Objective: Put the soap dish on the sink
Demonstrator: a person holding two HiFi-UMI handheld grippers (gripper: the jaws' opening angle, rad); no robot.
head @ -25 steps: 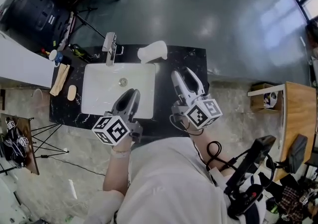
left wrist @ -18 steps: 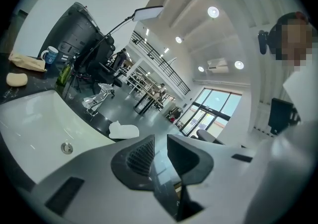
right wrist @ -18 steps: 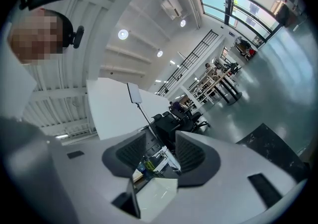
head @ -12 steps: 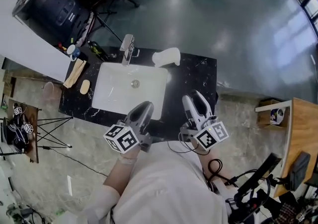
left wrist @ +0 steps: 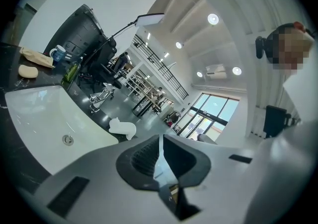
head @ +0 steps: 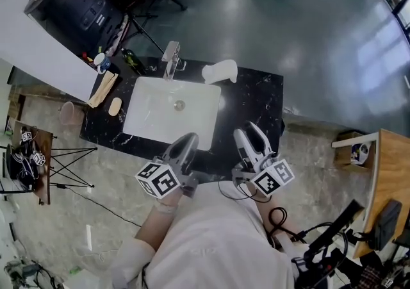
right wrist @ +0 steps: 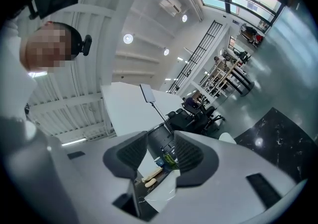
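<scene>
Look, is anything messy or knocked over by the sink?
Nothing is spilled or broken. One small oddity: the soap lies bare on the counter left of the basin, while the white dish sits across, right of the tap.

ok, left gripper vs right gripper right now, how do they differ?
The left gripper has just been closing: its jaws are drawn together with only a sliver between them and nothing in it. The right gripper stands open, jaws well apart. In the head view, the left gripper fronts the white basin, the right gripper the black countertop beside it. Both are empty.
</scene>
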